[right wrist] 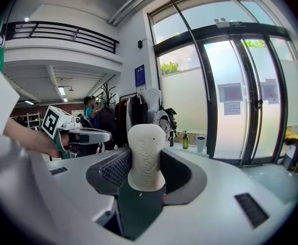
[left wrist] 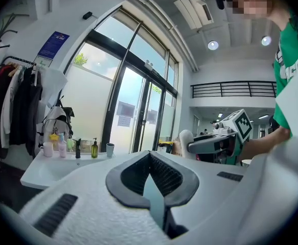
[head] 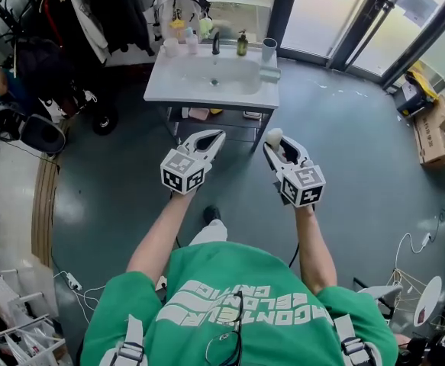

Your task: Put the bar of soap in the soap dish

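Your right gripper [head: 275, 146] is clamped on the soap [right wrist: 145, 157]. The white bar stands upright between the two dark pads, its rounded top poking out past the tips. In the head view it shows as a pale knob at the front of that gripper, right of centre in the frame and over the grey floor [head: 344, 158].

Your left gripper [head: 216, 135] has its jaws together at the tips, and nothing sits between them. Only a thin sliver of floor shows through the gap behind the tips. The two grippers are side by side at about the same height, apart from each other. Both point toward the sink [head: 169, 90].

The sink is at the upper middle of the head view, well apart from both grippers. Along its back edge you have a green bottle [head: 242, 44], a cup [head: 269, 49] at the right end, and a few smaller bottles to the left. A small pale-green thing [head: 269, 73] lies on the right rim just below the cup. I cannot tell whether that is the dish.

Coats [head: 92, 14] hang at the upper left of the frame. Glass doors [head: 359, 14] fill the upper right, and cardboard boxes [head: 434, 128] sit at the right edge.
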Tool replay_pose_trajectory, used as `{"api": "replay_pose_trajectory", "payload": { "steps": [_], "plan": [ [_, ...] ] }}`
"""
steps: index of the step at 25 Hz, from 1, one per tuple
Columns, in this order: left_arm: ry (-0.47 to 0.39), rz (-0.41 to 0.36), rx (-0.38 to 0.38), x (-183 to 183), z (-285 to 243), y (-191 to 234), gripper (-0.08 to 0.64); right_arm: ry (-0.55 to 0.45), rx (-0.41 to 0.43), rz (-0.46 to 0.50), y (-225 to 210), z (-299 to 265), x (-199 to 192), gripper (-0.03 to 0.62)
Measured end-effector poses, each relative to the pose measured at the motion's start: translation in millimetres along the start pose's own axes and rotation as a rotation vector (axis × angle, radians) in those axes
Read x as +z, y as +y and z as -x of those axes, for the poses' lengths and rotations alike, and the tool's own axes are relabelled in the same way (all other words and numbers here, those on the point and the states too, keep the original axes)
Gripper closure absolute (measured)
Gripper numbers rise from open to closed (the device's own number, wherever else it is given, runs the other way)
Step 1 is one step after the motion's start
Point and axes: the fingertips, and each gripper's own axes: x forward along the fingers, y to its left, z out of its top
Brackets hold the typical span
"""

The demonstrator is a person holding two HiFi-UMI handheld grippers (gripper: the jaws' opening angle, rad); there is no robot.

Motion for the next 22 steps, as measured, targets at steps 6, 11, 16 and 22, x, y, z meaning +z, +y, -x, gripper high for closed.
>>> {"api": "replay_pose_trajectory", "payload": {
  "steps": [6, 11, 16, 22],
  "plan": [
    [-0.001, 0.003, -0.032, 12, -22, 58, 0.552, 0.003, -0.036, 0.003, -12, -52, 18, 0.413],
    [-0.004, 0.013, -0.074, 17, -36, 90, 0.552, 0.013, -0.074, 0.0, -19, -83, 26, 0.413],
    [-0.007, 0.024, -0.097, 21, -44, 118, 0.552, 0.021, -0.1, -0.004, -21, -107, 33, 0.413],
    [-0.01, 0.059, -0.112, 14, -48, 134, 0.552, 0.051, -0.123, -0.002, -20, -117, 29, 0.413]
  ]
}}
